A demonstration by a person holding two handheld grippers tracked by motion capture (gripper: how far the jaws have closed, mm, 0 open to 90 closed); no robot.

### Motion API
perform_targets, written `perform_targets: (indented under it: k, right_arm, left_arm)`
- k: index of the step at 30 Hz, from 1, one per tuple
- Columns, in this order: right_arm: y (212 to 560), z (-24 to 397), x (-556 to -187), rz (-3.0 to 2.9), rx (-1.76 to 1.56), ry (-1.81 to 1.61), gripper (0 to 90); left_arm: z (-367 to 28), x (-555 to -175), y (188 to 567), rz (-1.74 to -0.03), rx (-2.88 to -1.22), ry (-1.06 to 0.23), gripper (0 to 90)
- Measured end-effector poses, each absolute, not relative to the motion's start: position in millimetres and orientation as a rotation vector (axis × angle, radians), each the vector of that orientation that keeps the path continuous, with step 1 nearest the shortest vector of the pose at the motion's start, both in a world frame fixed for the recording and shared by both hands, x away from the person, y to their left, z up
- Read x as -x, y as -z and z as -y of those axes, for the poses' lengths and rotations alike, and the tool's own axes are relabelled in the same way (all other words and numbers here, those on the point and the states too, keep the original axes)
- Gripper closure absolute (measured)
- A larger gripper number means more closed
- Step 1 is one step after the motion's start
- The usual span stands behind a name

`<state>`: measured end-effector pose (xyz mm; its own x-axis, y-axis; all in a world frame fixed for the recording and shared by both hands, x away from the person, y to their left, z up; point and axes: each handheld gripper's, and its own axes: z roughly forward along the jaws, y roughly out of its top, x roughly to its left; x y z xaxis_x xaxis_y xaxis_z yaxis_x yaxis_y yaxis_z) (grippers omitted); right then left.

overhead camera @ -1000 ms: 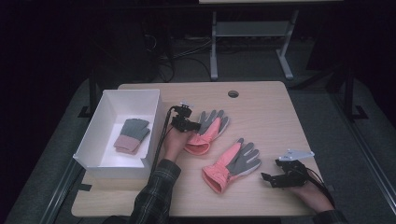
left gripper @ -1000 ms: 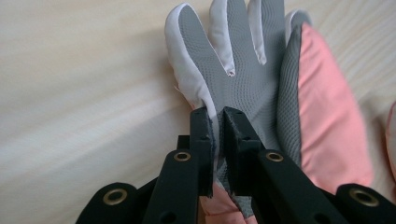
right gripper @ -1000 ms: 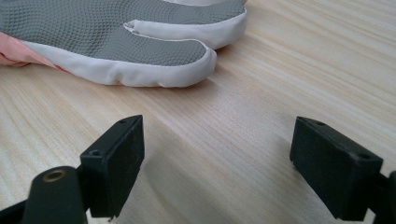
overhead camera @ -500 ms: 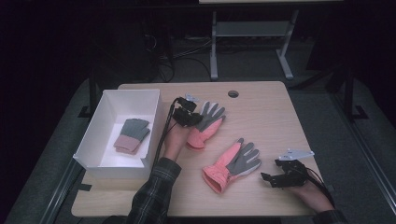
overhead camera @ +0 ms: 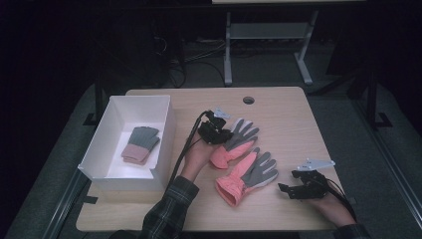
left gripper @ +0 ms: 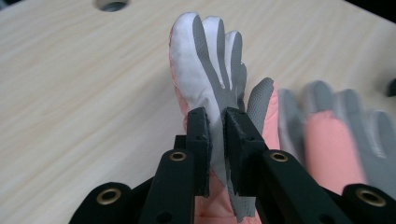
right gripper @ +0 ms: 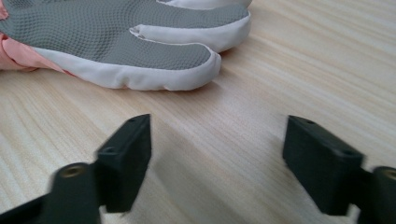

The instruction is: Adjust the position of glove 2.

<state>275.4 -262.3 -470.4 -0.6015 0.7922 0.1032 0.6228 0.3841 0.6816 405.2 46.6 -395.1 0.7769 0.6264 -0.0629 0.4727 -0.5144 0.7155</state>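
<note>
While my left gripper (overhead camera: pixel 219 130) stands over the pale wooden table (overhead camera: pixel 298 124), its jaws are pinched nearly together on the grey-and-white palm fabric of a coral-pink work glove (left gripper: pixel 210 79), which hangs between the pads in the left gripper view, its fingers pointing away toward the round cable hole (overhead camera: pixel 248 100). Seen from the high view, this held glove sits just right of the open white cardboard box (overhead camera: pixel 164 112), my landmark for what follows. A second coral-pink and grey glove (overhead camera: pixel 248 175) lies flat on the table, nearer me and further right of the box, just beside the first; whether the two touch I cannot tell. Inside the box rests a smaller grey-and-pink folded glove (overhead camera: pixel 140 144). My right gripper (overhead camera: pixel 291 189) rests low at the table's near edge, well right of the box; its jaws have just been closing but stand wide apart with nothing between them, bare wood below, the second glove's fingertips just ahead.
</note>
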Motion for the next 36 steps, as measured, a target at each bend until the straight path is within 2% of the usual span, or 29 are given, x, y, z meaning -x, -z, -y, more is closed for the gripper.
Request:
perform_targets:
  k: [2,5,7,17,28,32,36]
  right_arm:
    - [465,262,-275,-2.395,-1.245,-1.046,48.2]
    - [450,257,-275,-2.388,-1.252,-1.129,81.3]
    - [445,249,-275,-2.417,-1.244,-1.198,89.9]
    - [452,176,-288,-2.524,-1.083,-1.198,90.0]
    - [459,167,-295,-2.528,-1.093,-1.159,90.0]
    - [458,164,-297,-2.511,-1.090,-1.153,90.0]
    - [457,166,-297,-2.497,-1.103,-1.159,90.0]
  left_arm:
    - [-44,-403,396,-0.807,-2.217,-0.253,79.8]
    - [-44,-403,396,-0.809,-2.214,-0.245,80.2]
    - [-45,-404,396,-0.806,-2.216,-0.241,80.4]
    - [-48,-399,394,-0.791,-2.219,-0.227,80.6]
    - [-42,-371,389,-0.700,-2.156,-0.100,78.9]
    - [-33,-364,398,-0.669,-2.162,0.010,77.8]
    - [-30,-363,408,-0.669,-2.170,0.034,77.3]
